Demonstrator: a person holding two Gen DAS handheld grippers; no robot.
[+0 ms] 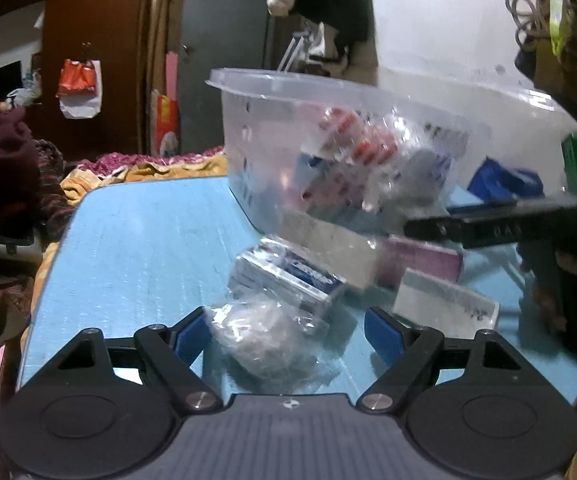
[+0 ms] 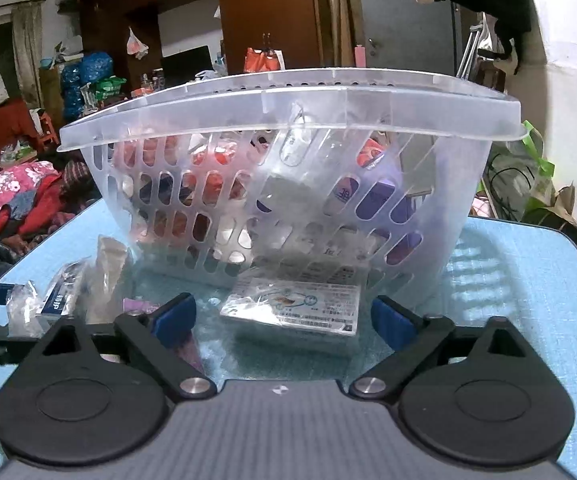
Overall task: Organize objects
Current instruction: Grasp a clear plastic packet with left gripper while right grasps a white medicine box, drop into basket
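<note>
A clear plastic basket [image 2: 368, 108] stands on the blue table [image 2: 528, 280], holding several medicine boxes and packets. It also shows in the left wrist view [image 1: 256, 128]. My right gripper [image 2: 284, 316] is open, its fingers either side of a flat white medicine box [image 2: 292, 306] lying just in front of the basket. My left gripper [image 1: 288, 330] is open, with a crumpled clear plastic bag [image 1: 264, 340] between its fingers. A bagged blue-and-white box [image 1: 288, 276] lies just beyond it. The right gripper's body [image 1: 488, 228] reaches in from the right.
More boxes [image 1: 444, 300] lie on the table [image 1: 148, 260] beside the basket, one of them pink [image 1: 428, 260]. A bagged blue box [image 2: 60, 296] lies left of my right gripper. Piles of clothes [image 2: 20, 196] and a wardrobe [image 2: 248, 12] surround the table.
</note>
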